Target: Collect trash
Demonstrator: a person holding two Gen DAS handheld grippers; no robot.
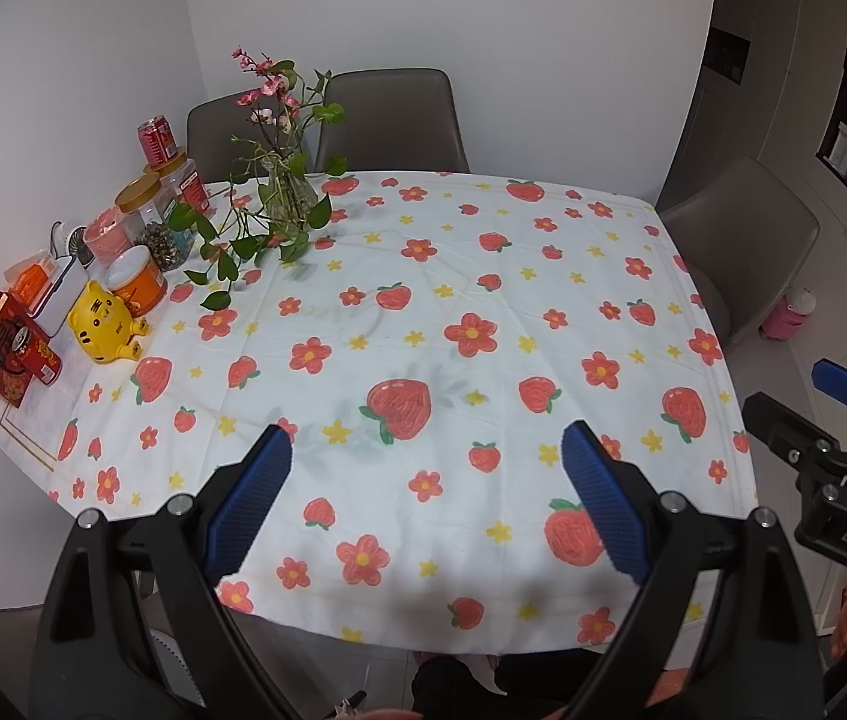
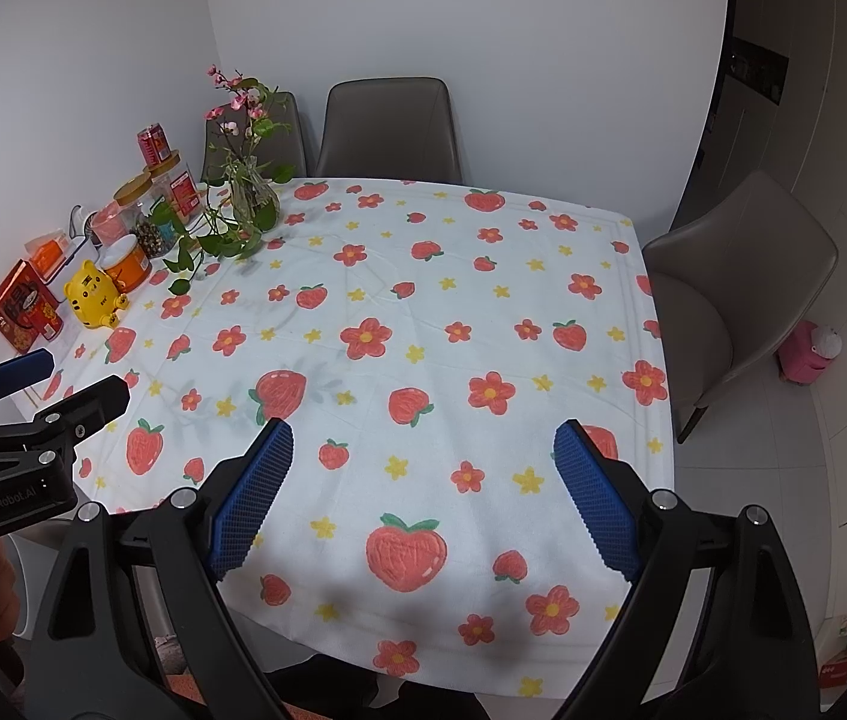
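Note:
A table with a white strawberry-and-flower cloth (image 1: 423,312) fills both views; it also shows in the right wrist view (image 2: 423,312). My left gripper (image 1: 426,450) is open and empty above the near edge of the table. My right gripper (image 2: 423,444) is open and empty, also above the near edge, to the right of the left one. The right gripper shows at the right side of the left wrist view (image 1: 807,414). The left gripper shows at the left side of the right wrist view (image 2: 69,384). No loose trash shows on the cloth.
At the far left by the wall stand a red can (image 1: 156,141), jars (image 1: 147,210), an orange tub (image 1: 137,279), a yellow tiger figure (image 1: 104,324), a red box (image 1: 6,354) and a vase of flowers (image 1: 285,192). Grey chairs (image 1: 390,120) ring the table. A pink bin (image 2: 807,354) stands on the floor right.

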